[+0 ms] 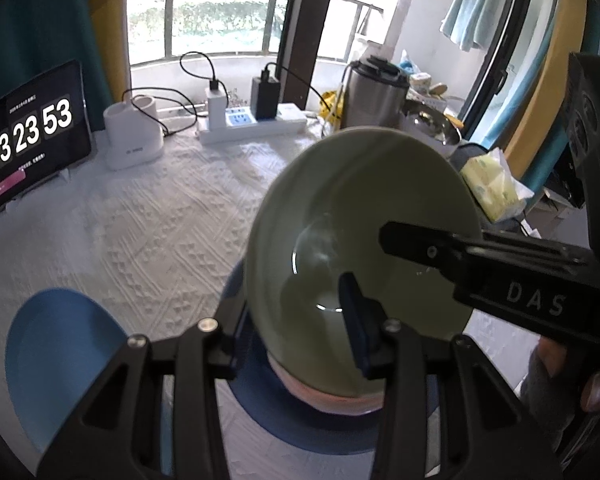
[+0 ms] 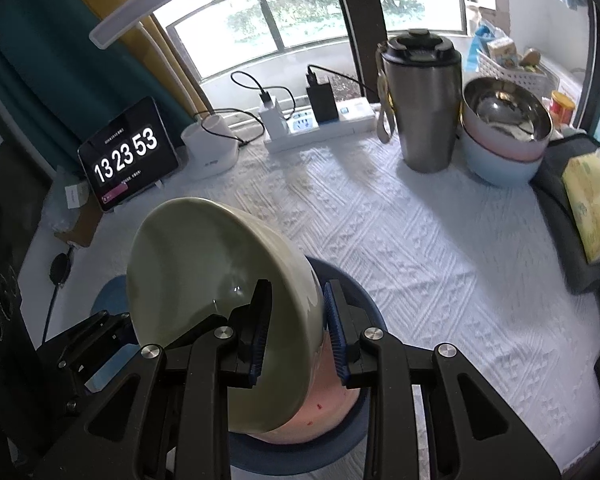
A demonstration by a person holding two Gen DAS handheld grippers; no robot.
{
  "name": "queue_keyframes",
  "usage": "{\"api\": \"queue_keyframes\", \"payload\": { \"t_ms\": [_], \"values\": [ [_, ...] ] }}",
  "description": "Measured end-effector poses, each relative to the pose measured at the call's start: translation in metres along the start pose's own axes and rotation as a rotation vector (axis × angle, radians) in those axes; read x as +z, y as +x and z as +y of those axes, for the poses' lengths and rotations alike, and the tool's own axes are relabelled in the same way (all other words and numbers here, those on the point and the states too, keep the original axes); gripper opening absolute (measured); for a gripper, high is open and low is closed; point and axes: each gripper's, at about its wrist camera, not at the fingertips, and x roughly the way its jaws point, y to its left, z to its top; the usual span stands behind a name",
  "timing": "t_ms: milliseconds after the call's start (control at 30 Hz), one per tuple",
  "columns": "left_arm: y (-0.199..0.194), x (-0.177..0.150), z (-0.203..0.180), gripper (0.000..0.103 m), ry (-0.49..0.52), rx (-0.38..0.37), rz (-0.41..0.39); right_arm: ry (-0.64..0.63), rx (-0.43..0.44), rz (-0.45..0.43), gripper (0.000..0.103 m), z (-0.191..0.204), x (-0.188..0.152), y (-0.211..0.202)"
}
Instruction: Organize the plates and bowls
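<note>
A pale green bowl (image 1: 360, 208) (image 2: 204, 272) hangs tilted between both grippers. My left gripper (image 1: 292, 320) is shut on its near rim, one finger inside the bowl and one outside. My right gripper (image 2: 296, 292) is shut on the opposite rim in the same way; its finger (image 1: 420, 244) reaches in from the right in the left wrist view. Directly under the green bowl sits a pink bowl (image 2: 332, 400) (image 1: 340, 400) on a dark blue plate (image 2: 364, 308) (image 1: 284, 420). I cannot tell whether the two bowls touch. A light blue plate (image 1: 60, 360) lies at the left.
On the white textured tablecloth (image 2: 440, 280) stand a tablet clock (image 2: 128, 160), a white lamp base (image 2: 210, 148), a power strip (image 2: 324, 124), a steel tumbler (image 2: 424, 108), stacked metal, pink and blue bowls (image 2: 504, 140), and a tissue pack (image 2: 592, 204) at the right edge.
</note>
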Motion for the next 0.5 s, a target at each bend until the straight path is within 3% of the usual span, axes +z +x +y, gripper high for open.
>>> {"api": "queue_keyframes", "payload": {
  "t_ms": [500],
  "values": [
    [0.017, -0.023, -0.008, 0.041, 0.029, 0.001, 0.065, 0.030, -0.003, 0.058, 0.029, -0.016, -0.025, 0.017]
  ]
}}
